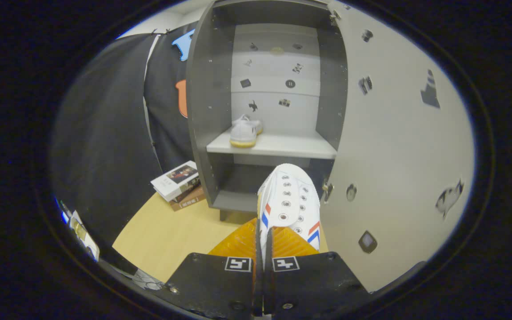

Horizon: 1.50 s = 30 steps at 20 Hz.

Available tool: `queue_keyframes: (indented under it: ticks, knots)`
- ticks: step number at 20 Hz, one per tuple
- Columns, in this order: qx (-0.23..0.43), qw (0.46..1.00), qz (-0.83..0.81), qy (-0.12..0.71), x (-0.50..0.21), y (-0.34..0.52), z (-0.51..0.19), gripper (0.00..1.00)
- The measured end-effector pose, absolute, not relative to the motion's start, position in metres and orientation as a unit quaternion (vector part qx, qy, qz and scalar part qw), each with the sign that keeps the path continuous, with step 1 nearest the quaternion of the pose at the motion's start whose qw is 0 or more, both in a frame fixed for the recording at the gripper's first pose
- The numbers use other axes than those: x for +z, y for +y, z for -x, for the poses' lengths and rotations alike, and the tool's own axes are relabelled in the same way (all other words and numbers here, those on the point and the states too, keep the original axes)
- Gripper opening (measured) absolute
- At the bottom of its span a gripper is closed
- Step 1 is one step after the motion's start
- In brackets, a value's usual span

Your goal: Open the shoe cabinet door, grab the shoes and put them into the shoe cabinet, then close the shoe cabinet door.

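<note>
My gripper (264, 238) is shut on a white shoe (290, 200) with red and blue stripes, pinching its side wall between both fingers. The shoe's toe points ahead toward the grey shoe cabinet (202, 111). The cabinet's door (394, 146) stands swung open on the right. A second white shoe (245, 130) with a tan sole rests on the left part of the cabinet's middle shelf (291, 146). The held shoe hangs in the air just before the cabinet's lower compartment.
A stack of books (179, 184) lies on the wooden floor (171, 231) against the cabinet's left side. Black cloth hangs left of the cabinet. Small stickers dot the cabinet's back panel and the door's inner face.
</note>
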<state>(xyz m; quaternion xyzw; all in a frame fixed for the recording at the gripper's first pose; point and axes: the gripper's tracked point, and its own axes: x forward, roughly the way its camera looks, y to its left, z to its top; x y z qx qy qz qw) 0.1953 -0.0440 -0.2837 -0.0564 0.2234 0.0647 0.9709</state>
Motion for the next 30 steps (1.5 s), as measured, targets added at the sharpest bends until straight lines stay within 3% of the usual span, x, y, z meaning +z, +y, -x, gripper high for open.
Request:
queue_keyframes:
  ticks: [7, 15, 24, 30]
  knots:
    - [0.070, 0.982, 0.052, 0.169, -0.203, -0.026, -0.277, 0.04]
    - [0.049, 0.986, 0.061, 0.149, -0.169, -0.024, -0.398, 0.04]
    - [0.037, 0.978, 0.078, 0.189, -0.215, -0.056, -0.508, 0.04]
    - [0.020, 0.973, 0.060, 0.223, -0.255, -0.066, -0.531, 0.04]
